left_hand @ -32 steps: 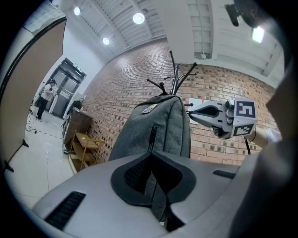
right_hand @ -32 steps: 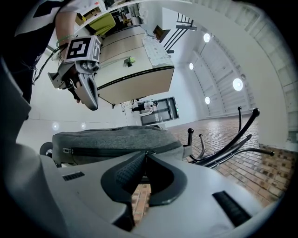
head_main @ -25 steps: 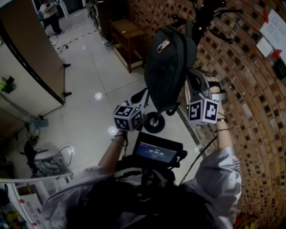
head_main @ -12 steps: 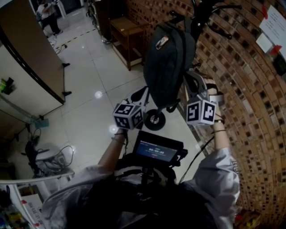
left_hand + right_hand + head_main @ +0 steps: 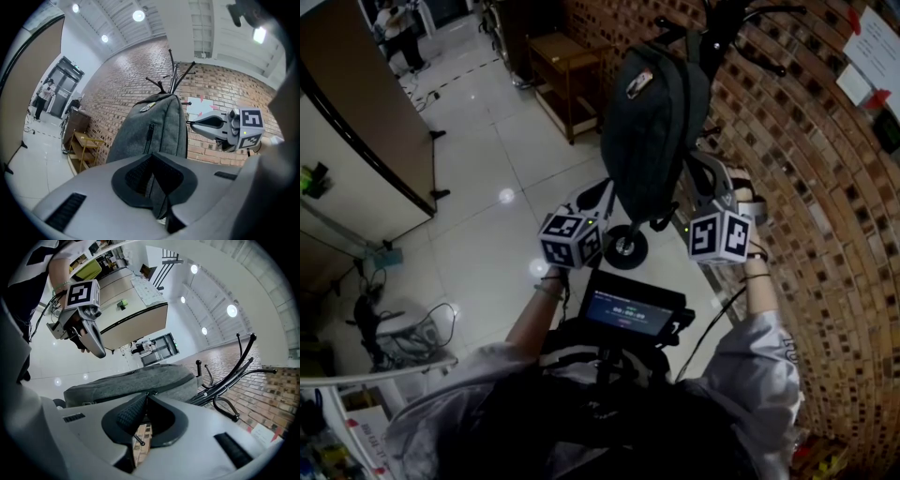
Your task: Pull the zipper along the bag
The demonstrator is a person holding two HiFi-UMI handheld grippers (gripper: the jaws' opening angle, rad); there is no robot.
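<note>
A dark grey backpack (image 5: 652, 122) hangs from a black coat rack (image 5: 722, 28) against a brick wall. A short vertical zipper (image 5: 150, 136) runs down its face in the left gripper view. My left gripper (image 5: 598, 199) points at the bag's lower left side, jaws shut, with a gap to the bag. It also shows in the right gripper view (image 5: 101, 352), above the bag (image 5: 136, 380) and not touching it. My right gripper (image 5: 712, 178) is at the bag's right edge with its jaws shut. I cannot see anything pinched between them.
A wooden shelf unit (image 5: 567, 75) stands by the brick wall (image 5: 806, 187) behind the bag. A black wheel (image 5: 625, 248) sits on the tiled floor under it. Papers (image 5: 877, 61) are pinned to the wall. A person (image 5: 398, 28) stands far off.
The right gripper has drifted slightly left and down beside the bag. The left gripper and the bag have barely moved.
</note>
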